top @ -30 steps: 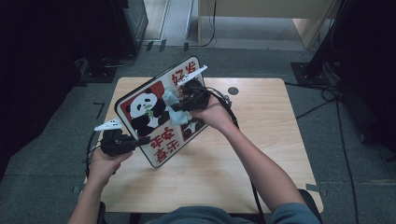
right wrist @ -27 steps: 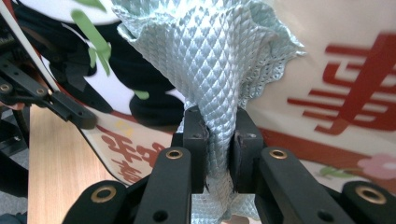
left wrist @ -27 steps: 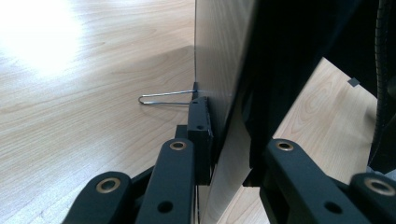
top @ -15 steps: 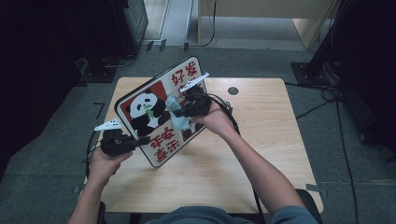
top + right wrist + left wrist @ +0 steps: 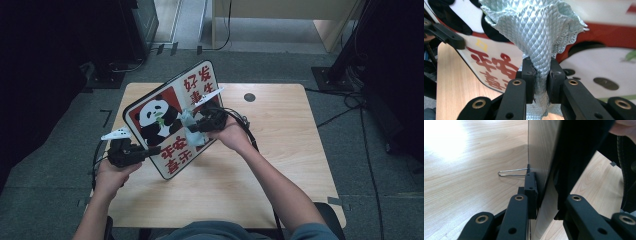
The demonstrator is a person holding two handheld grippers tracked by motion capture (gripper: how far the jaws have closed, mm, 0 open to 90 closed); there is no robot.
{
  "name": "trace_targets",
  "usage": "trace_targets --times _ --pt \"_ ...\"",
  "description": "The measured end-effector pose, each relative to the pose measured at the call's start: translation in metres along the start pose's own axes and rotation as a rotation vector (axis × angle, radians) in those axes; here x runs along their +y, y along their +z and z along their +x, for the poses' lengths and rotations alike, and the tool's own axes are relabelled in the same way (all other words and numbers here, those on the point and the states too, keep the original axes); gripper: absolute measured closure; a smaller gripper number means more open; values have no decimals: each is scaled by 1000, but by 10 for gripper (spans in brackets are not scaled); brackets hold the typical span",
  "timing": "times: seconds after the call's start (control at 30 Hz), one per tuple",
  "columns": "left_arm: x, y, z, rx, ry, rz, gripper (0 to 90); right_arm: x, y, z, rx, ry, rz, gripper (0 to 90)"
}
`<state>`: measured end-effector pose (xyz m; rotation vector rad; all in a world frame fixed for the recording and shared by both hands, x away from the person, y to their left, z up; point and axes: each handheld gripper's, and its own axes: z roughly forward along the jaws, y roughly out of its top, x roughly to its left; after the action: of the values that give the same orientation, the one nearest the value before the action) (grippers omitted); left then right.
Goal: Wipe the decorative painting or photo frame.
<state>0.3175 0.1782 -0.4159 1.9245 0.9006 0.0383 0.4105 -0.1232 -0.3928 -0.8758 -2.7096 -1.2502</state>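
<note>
As cloth (image 5: 191,131) slid lower — panda board (image 5: 170,117) stayed tilted.

In the right gripper view, the pale blue cloth (image 5: 536,32) rising from the right gripper (image 5: 541,75) hides the middle of the panda sign (image 5: 599,67) behind it; the sign's print is blurred and cut off at the top and right edges. In the left gripper view, the left gripper (image 5: 546,197) clamps the sign's edge (image 5: 541,157), its printed face turned away and its top cropped.
</note>
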Motion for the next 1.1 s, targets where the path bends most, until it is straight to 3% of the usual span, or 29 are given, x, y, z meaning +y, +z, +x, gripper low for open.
trace_targets --times 1.1 --pt "0 0 -1 3 1 -2 793 -62 40 -7 15 60 77 788"
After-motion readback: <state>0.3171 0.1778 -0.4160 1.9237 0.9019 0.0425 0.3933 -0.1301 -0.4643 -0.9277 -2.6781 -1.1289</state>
